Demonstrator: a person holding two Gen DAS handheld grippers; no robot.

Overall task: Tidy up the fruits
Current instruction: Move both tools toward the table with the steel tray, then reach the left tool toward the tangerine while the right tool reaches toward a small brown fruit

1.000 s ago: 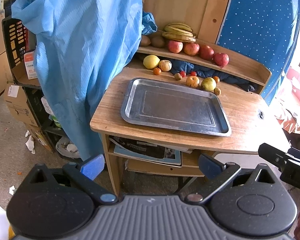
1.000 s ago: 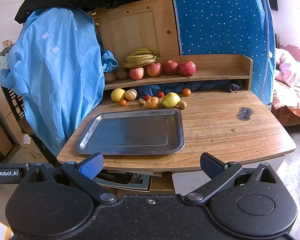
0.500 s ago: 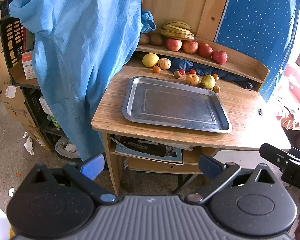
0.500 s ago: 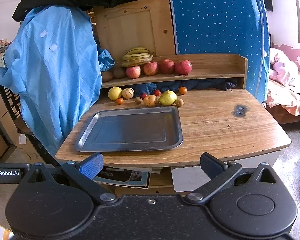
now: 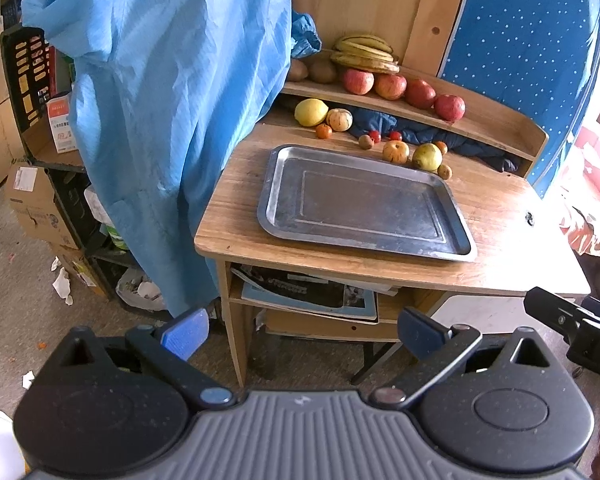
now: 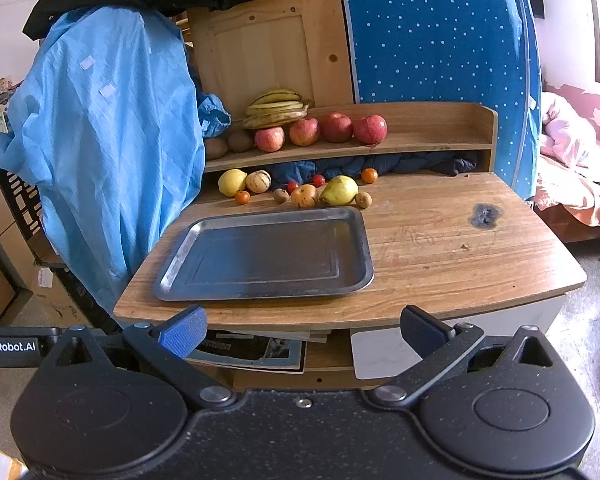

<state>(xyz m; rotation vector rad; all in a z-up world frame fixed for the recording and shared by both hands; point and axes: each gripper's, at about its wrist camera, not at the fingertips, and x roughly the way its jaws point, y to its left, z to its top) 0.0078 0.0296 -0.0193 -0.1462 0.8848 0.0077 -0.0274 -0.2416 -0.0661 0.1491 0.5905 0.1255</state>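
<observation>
- Fruits lie loose along the back of the wooden table (image 6: 440, 248): a lemon (image 6: 232, 182), a striped pale fruit (image 6: 259, 181), a pear (image 6: 340, 191), an orange-yellow apple (image 6: 304, 196), small tomatoes and tangerines, all just behind the metal tray (image 6: 268, 256).
- On the shelf (image 6: 420, 140) above sit a bunch of bananas (image 6: 277, 109), four red apples (image 6: 320, 130) in a row, and two brown kiwis at the left end.
- Nothing is in the tray as yet, so the sorting looks not yet begun; this reads as the approach step.
- Left gripper (image 5: 300, 330) hangs off the table's near-left corner, fingers spread wide, holding nothing.
- Right gripper (image 6: 300, 332) hangs before the table's front edge, likewise spread wide and empty; both are well apart from any fruit.
- Next, I judge, one gripper must reach over the tray to the loose row, probably the pear or apple nearest the tray's far rim, and close gently round it.
- Round fruit may roll when nudged, and its neighbours nearly touch it, so a straight, centred approach seems wise.
</observation>
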